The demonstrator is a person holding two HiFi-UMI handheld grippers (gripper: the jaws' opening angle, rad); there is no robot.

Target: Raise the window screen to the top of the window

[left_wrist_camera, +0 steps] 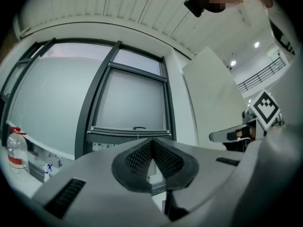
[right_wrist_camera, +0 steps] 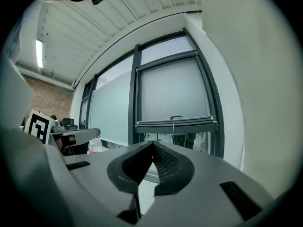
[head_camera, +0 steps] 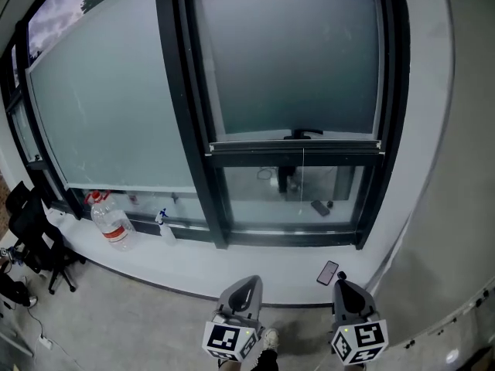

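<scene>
Left gripper (head_camera: 249,283) and right gripper (head_camera: 342,279), both closed and empty, face the window screen (head_camera: 298,60); phone (head_camera: 328,272), spray bottle (head_camera: 165,227) and water bottle (head_camera: 112,222) sit on the sill (head_camera: 193,273).

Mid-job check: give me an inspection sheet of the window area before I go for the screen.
Surface: white sill, mostly bare.
Job's things: window screen lowered partway; handle on its lower edge.
Clutter: water bottle, spray bottle, phone on the sill.
Grippers: left gripper and right gripper shut, empty, touching nothing.
Cables: thin pull cord hangs below the handle.
Surroundings: dark chairs at left.
</scene>
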